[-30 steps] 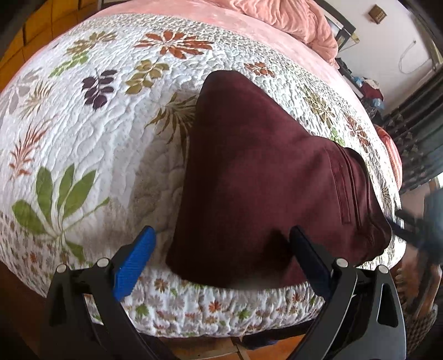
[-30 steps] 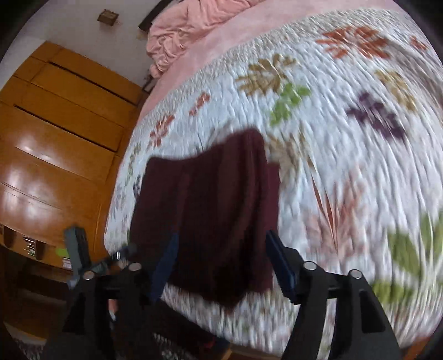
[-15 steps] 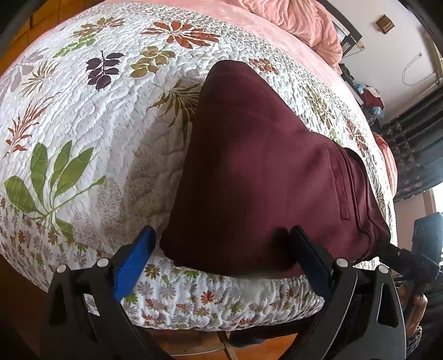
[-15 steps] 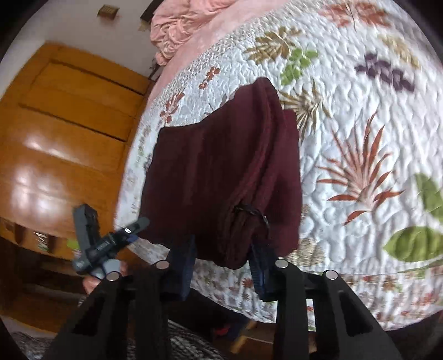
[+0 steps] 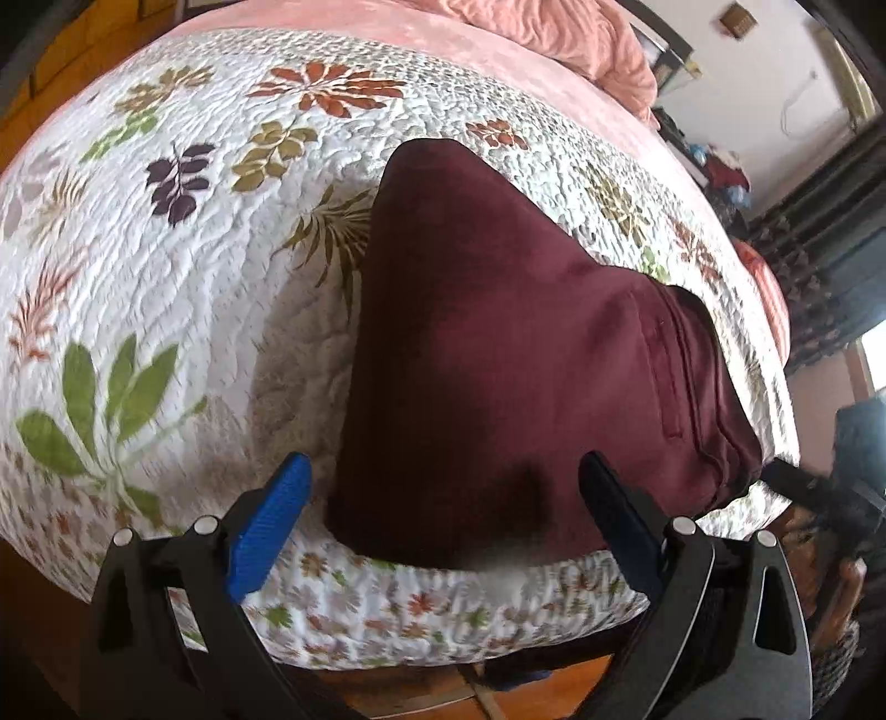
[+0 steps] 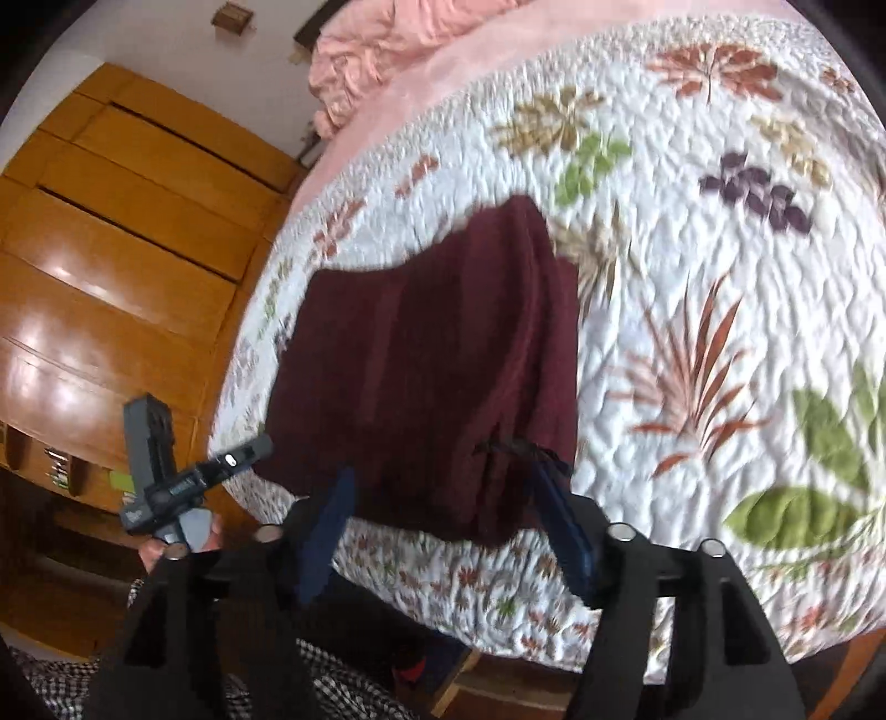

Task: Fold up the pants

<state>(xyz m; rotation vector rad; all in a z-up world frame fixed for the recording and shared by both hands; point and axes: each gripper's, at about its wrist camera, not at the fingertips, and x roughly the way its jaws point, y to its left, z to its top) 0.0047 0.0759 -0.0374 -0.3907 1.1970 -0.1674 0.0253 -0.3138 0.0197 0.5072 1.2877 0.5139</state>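
Note:
The maroon pants (image 5: 515,354) lie folded in a compact pile at the near edge of the bed, on the floral quilt (image 5: 166,266). My left gripper (image 5: 443,487) is open and empty, its jaws wide apart just in front of the pile's near edge. In the right wrist view the pants (image 6: 437,360) show the waistband and a black drawstring at the near end. My right gripper (image 6: 443,487) is open, its jaws either side of that near end, holding nothing. The left gripper (image 6: 166,476) shows at the left of that view.
A pink blanket (image 5: 554,33) is bunched at the head of the bed. A wooden wardrobe (image 6: 111,249) stands along the left in the right wrist view. Dark curtains (image 5: 819,249) hang beyond the bed's right side. The bed edge drops to a wooden floor (image 5: 421,687).
My right gripper was narrowed around the waistband end half a second ago; it now has opened wide and drawn back slightly. The left gripper stayed open in front of the pile.

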